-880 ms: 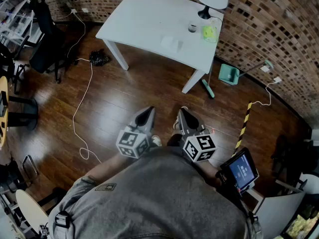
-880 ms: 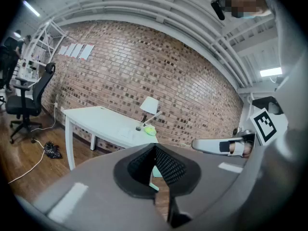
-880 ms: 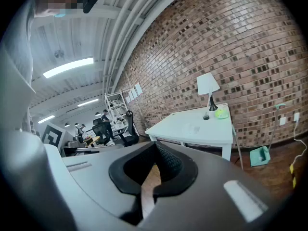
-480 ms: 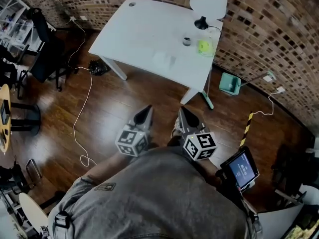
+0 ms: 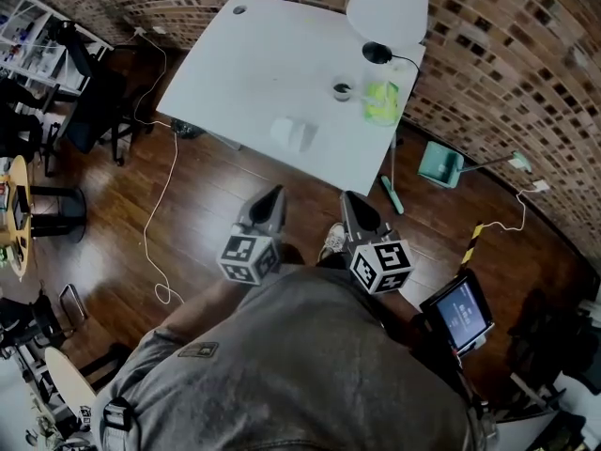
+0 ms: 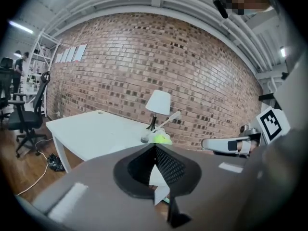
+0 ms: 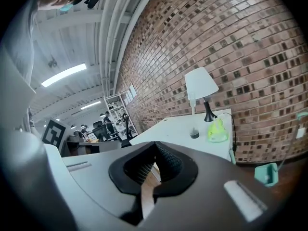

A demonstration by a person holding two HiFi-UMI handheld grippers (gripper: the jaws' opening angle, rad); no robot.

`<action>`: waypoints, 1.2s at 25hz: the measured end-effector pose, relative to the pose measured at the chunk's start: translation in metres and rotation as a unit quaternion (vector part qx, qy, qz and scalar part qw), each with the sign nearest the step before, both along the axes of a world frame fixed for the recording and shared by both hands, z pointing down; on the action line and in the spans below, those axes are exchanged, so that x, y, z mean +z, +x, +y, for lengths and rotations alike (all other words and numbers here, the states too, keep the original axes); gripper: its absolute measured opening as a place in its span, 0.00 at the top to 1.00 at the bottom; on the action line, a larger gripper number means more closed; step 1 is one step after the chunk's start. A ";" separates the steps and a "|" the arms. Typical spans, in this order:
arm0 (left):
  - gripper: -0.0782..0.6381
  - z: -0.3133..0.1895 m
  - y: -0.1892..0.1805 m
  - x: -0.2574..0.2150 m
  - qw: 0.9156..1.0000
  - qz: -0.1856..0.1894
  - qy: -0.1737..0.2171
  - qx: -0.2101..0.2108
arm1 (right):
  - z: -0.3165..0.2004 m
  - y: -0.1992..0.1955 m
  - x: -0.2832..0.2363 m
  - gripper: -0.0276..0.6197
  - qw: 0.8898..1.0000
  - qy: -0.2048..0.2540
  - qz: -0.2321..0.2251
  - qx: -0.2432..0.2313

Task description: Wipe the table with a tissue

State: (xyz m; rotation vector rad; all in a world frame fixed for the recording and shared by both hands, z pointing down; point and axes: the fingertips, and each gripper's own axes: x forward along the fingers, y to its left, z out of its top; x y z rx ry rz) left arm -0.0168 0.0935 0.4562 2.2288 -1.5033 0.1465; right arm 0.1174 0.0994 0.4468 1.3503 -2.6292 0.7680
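Observation:
A white table point(image 5: 244, 64) stands ahead against the brick wall. On its near part lies a white folded tissue point(image 5: 294, 134). My left gripper point(image 5: 271, 196) and right gripper point(image 5: 349, 199) are held side by side over the wooden floor, short of the table's near edge. Both are shut, with nothing between their jaws. In the left gripper view the left gripper point(image 6: 155, 146) points toward the table point(image 6: 91, 131). In the right gripper view the right gripper point(image 7: 155, 145) points at the table point(image 7: 185, 129) as well.
On the table's far right stand a white lamp point(image 5: 388, 7), a small dark cup point(image 5: 342, 91) and a yellow-green bag point(image 5: 382, 101). A teal dustpan point(image 5: 439, 165) lies by the wall, a white cable point(image 5: 155, 242) crosses the floor, and an office chair point(image 5: 89, 111) stands left.
The table has come nearer and now fills more of the head view. Both grippers stay shut and side by side in front of the person.

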 end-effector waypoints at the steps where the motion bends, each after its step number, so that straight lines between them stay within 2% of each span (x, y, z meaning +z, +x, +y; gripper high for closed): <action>1: 0.89 -0.004 0.001 0.002 1.000 -0.006 -0.004 -0.004 | -0.004 0.000 0.001 0.94 1.000 -0.002 -0.002 -0.004; 5: 0.89 -0.021 0.000 0.014 0.999 -0.040 -0.014 -0.012 | -0.018 0.000 0.011 0.94 1.000 -0.015 0.004 -0.017; 9: 0.89 -0.039 -0.004 0.024 0.999 -0.033 -0.022 -0.014 | -0.034 -0.005 0.017 0.94 1.000 -0.018 0.013 -0.018; 15: 0.89 -0.070 -0.012 0.055 0.997 -0.052 -0.059 0.003 | -0.057 -0.009 0.030 0.94 0.999 -0.035 0.024 0.000; 18: 0.88 -0.088 -0.015 0.079 0.993 -0.080 -0.079 0.021 | -0.066 -0.011 0.036 0.94 0.998 -0.051 0.032 0.014; 19: 0.86 -0.094 -0.016 0.089 0.992 -0.089 -0.087 0.025 | -0.069 -0.012 0.038 0.94 0.998 -0.057 0.035 0.017; 22: 0.69 -0.109 -0.019 0.116 0.986 -0.119 -0.111 0.036 | -0.076 -0.016 0.045 0.94 0.996 -0.074 0.043 0.025; 27: 0.57 -0.136 -0.022 0.157 0.971 -0.190 -0.130 0.058 | -0.089 -0.016 0.054 0.94 0.993 -0.093 0.054 0.046; 30: 0.55 -0.144 -0.022 0.179 0.961 -0.219 -0.151 0.070 | -0.092 -0.011 0.057 0.94 0.992 -0.099 0.062 0.055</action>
